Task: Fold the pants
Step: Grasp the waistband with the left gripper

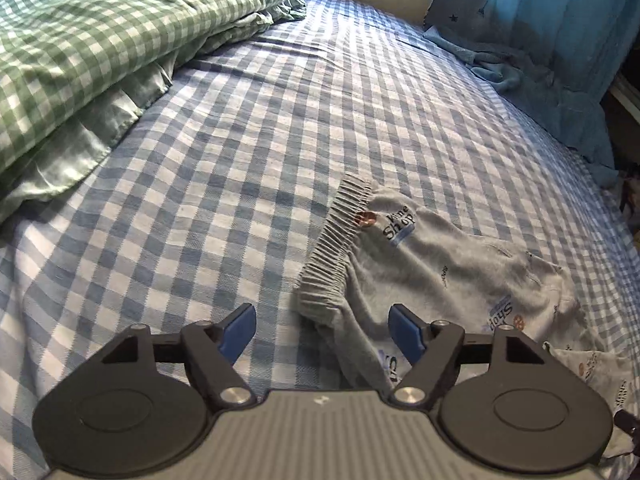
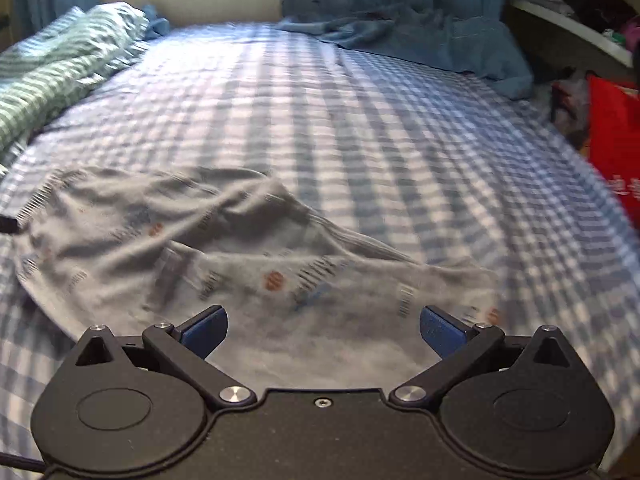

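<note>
Green checked quilt (image 1: 80, 40) beside blue curtain (image 1: 560, 20).

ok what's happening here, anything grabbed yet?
Not yet. A person holds two tools over grey printed pants lying rumpled and unfolded on the blue checked bed sheet. The left tool hangs open by the elastic waistband; the right tool is open above the leg fabric. Neither grips anything.

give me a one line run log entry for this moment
stage: approach | pants: flat, rumpled on bed sheet, unfolded | left gripper: open, at waistband | right gripper: open, over pants, empty
</note>
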